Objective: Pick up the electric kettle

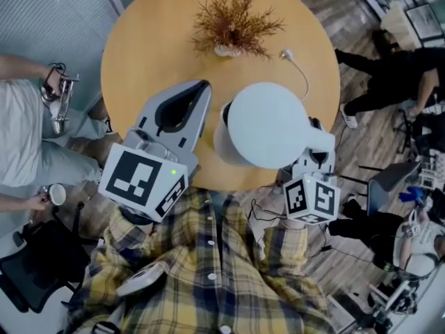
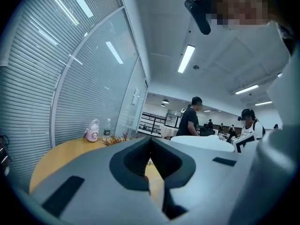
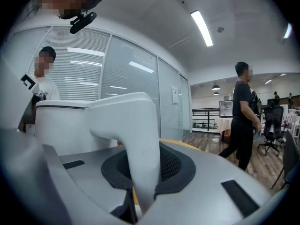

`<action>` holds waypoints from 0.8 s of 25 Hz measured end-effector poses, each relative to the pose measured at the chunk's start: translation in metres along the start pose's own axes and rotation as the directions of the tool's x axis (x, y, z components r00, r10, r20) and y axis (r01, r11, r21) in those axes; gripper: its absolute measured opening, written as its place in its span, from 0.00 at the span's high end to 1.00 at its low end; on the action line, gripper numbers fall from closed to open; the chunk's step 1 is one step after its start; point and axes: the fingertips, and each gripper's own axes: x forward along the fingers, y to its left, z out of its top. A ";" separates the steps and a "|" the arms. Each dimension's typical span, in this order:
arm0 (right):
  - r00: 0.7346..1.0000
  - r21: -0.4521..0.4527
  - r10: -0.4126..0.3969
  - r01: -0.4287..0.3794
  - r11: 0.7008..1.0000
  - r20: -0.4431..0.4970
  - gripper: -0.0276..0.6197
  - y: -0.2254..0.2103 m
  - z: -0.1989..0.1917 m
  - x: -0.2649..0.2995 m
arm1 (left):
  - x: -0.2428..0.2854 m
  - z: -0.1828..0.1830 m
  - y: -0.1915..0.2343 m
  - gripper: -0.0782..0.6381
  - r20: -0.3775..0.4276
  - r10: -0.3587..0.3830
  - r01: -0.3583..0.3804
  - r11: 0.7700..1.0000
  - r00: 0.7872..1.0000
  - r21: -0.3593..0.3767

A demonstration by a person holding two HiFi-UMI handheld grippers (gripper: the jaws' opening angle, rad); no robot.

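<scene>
The white electric kettle (image 1: 268, 124) hangs over the near edge of the round wooden table (image 1: 146, 47), its lid facing up at me. My right gripper (image 1: 318, 157) is shut on the kettle's handle (image 3: 136, 139), which fills the space between its dark pads in the right gripper view; the kettle body (image 3: 65, 125) stands just beyond the right gripper (image 3: 143, 168). My left gripper (image 1: 204, 88) floats left of the kettle, its tips close to the kettle's side. Its jaws meet at the tips with nothing between them, as the left gripper view also shows for the left gripper (image 2: 151, 142).
A vase of dried brown twigs (image 1: 233, 23) stands at the table's far side, with a white cable and plug (image 1: 288, 54) to its right. A seated person (image 1: 21, 131) with a cup (image 1: 55, 195) is at the left, another person (image 1: 389, 75) at the right. A pink kettle (image 2: 92, 131) sits far off.
</scene>
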 end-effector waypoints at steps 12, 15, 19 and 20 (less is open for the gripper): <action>1.000 -0.015 0.027 -0.027 1.000 0.013 0.84 0.012 0.033 -0.011 | -0.004 0.010 -0.002 0.89 0.008 -0.021 0.020 1.000 1.000 0.016; 0.999 -0.002 0.030 -0.030 1.000 0.020 0.84 0.012 0.039 -0.015 | -0.005 0.011 -0.003 0.89 0.009 -0.025 0.025 0.999 1.000 0.024; 0.999 -0.001 0.032 -0.032 1.000 0.030 0.84 0.012 0.048 -0.019 | -0.005 0.014 -0.006 0.89 0.010 -0.031 0.031 0.999 0.999 0.037; 0.999 -0.001 0.032 -0.032 0.999 0.030 0.84 0.012 0.049 -0.020 | -0.005 0.014 -0.006 0.89 0.010 -0.032 0.032 0.999 0.999 0.039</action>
